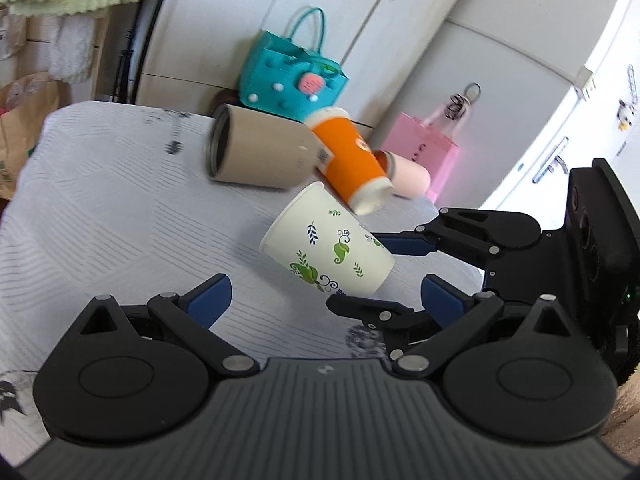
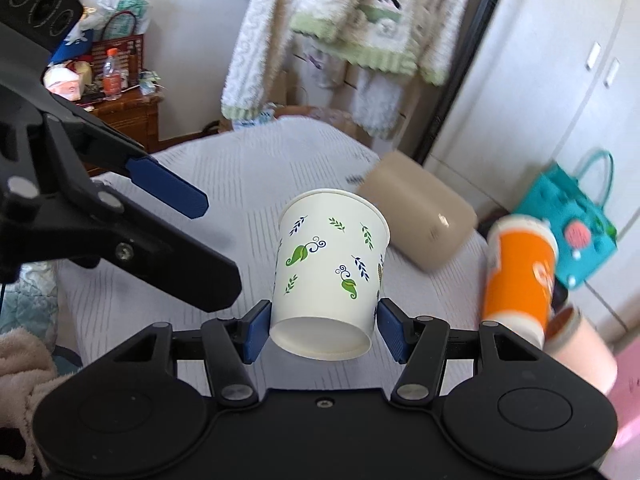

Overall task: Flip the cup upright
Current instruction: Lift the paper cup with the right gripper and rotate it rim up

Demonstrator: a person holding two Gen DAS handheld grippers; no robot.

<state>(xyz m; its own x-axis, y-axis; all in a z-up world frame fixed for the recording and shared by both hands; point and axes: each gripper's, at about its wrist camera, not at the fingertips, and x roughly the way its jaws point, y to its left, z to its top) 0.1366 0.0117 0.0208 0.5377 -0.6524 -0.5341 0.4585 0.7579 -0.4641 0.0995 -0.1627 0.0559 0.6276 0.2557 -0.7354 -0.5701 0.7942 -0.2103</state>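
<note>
At bottom centre of the right wrist view, the right gripper (image 2: 323, 330) clamps the white paper cup (image 2: 330, 272) near its base, lifted and tilted. Rotate slowly, base downward, toward bare bedspread (image 2: 224, 184). The left gripper (image 1: 326, 292) is spread, empty.

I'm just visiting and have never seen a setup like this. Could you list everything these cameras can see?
Leaf cup: one, white with green leaves, held off the table at its base end.
Orange cup: one, orange and white, lying behind the leaf cup.
Tan cup: one, beige, on its side at the table's far part.
Pink cup: one, pale pink, lying past the orange cup.
Table: one, white striped cloth.
Teal bag: one, beyond the table.
Pink bag: one, beside the cabinets.
Robe: one, cream and green, hanging.
Left tongs: black with blue pads, open.
Right tongs: same, shut on the leaf cup.
</note>
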